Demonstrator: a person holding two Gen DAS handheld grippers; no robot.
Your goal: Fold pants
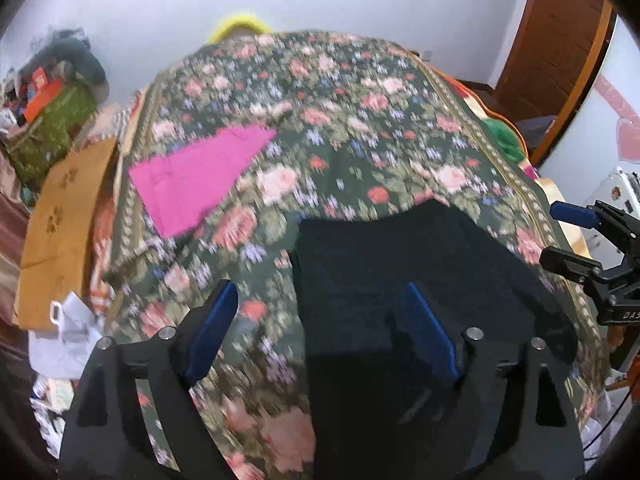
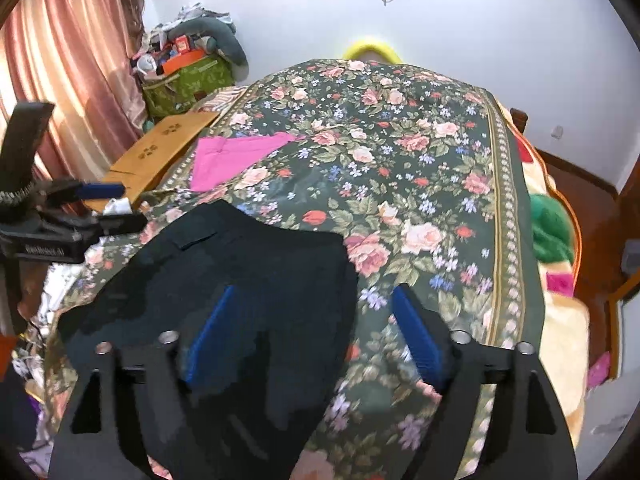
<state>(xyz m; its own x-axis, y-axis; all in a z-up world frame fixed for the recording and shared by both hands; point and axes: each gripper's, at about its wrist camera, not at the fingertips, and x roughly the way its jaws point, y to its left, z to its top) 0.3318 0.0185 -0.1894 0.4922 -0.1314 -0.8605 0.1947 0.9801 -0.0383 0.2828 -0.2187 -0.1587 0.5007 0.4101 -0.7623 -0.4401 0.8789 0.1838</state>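
Observation:
Black pants (image 1: 404, 276) lie spread on the floral bedspread (image 1: 340, 128) at the near edge of the bed; they also show in the right wrist view (image 2: 240, 268). My left gripper (image 1: 320, 320) is open above the pants' left edge, holding nothing. My right gripper (image 2: 310, 320) is open above the pants' right edge, holding nothing. In the left wrist view the right gripper (image 1: 560, 236) shows at the right, and in the right wrist view the left gripper (image 2: 116, 206) shows at the left.
A folded pink cloth (image 1: 200, 176) lies on the bed's far left; it also shows in the right wrist view (image 2: 232, 160). A wooden board (image 2: 160, 152) and a green bag (image 2: 184, 84) stand left of the bed. A green cloth (image 2: 550, 232) lies at the right.

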